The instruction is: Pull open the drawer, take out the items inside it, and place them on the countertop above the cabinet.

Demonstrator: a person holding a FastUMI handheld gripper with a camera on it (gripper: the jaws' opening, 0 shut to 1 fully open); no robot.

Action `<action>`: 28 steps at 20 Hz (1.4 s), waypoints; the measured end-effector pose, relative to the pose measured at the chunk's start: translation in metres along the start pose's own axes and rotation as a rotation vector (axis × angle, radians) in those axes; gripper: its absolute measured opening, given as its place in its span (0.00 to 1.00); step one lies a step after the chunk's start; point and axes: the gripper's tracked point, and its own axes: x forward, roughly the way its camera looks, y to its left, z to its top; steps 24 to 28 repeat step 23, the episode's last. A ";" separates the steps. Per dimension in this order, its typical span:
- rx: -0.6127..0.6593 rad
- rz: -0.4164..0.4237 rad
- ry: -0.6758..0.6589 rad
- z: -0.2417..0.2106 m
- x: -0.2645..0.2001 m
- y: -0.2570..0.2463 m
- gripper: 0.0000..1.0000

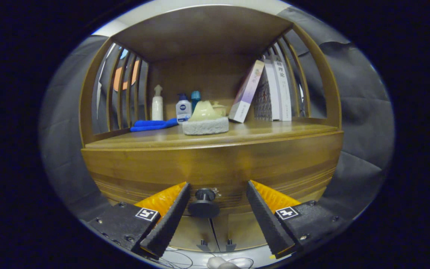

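Gripper point(218, 192): fingers spread, flanking drawer knob point(204, 203), not touching. Drawer point(215, 164): closed. Above drawer, countertop point(274, 130): sponge point(205, 125), bottles, books.

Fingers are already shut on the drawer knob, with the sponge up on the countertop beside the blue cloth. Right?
Not quite. The gripper view shows the gripper open: the drawer knob sits between the fingers, close to one and clear of the other, so neither presses on it. The rest holds: the sponge is on the countertop beside the blue cloth.
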 end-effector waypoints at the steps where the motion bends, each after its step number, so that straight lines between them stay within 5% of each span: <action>1: -0.008 0.004 -0.006 0.008 -0.010 -0.001 1.00; 9: -0.066 0.071 -0.124 0.093 -0.121 -0.004 0.99; 18: -0.056 0.127 -0.181 0.137 -0.242 -0.040 0.99; 28: -0.042 0.077 -0.256 0.156 -0.279 -0.071 0.99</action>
